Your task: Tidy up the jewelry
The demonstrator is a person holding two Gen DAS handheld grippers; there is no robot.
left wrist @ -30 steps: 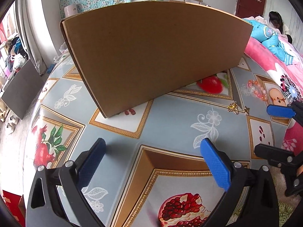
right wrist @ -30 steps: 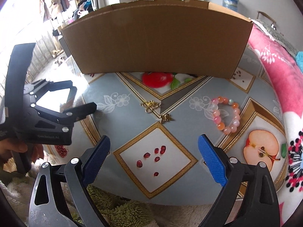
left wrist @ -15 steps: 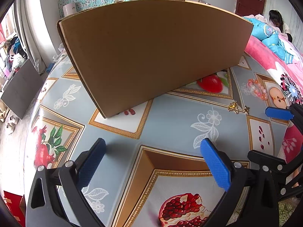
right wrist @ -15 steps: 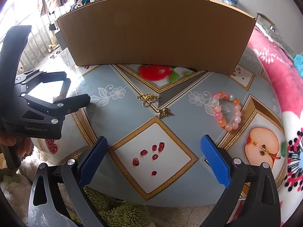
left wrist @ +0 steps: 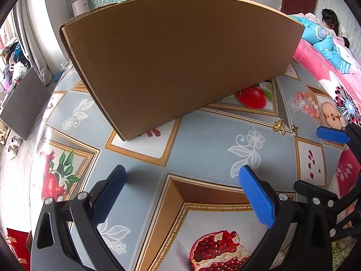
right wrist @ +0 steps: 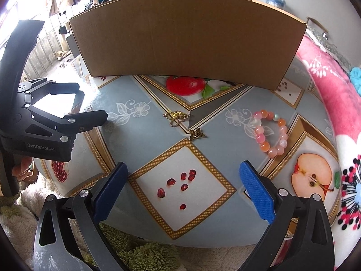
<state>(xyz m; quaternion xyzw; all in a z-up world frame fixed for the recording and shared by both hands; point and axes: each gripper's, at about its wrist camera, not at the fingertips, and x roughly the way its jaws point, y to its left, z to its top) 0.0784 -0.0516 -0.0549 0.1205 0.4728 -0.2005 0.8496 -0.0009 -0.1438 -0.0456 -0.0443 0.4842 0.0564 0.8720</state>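
Both sets of blue-padded fingers spread wide, nothing held: right gripper (right wrist: 182, 185) over counter (right wrist: 135, 140) front edge, left gripper (left wrist: 182, 194) beside it. Pink-orange bead bracelet (right wrist: 270, 133), gold clasp piece (right wrist: 176, 117) & bronze butterfly charm (right wrist: 197, 134) lie w/ gaps between, before tall brown cardboard box (right wrist: 187, 38).

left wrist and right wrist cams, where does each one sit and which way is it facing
Left wrist: on the left gripper, low over the table's left part, facing the cardboard box; its open blue fingers show, the right gripper at the right edge.
Right wrist: on the right gripper, at the near table edge, facing the bead bracelet, gold charms and box; its open fingers and the left gripper show.
Shared: box, bracelet, charms, tablecloth.
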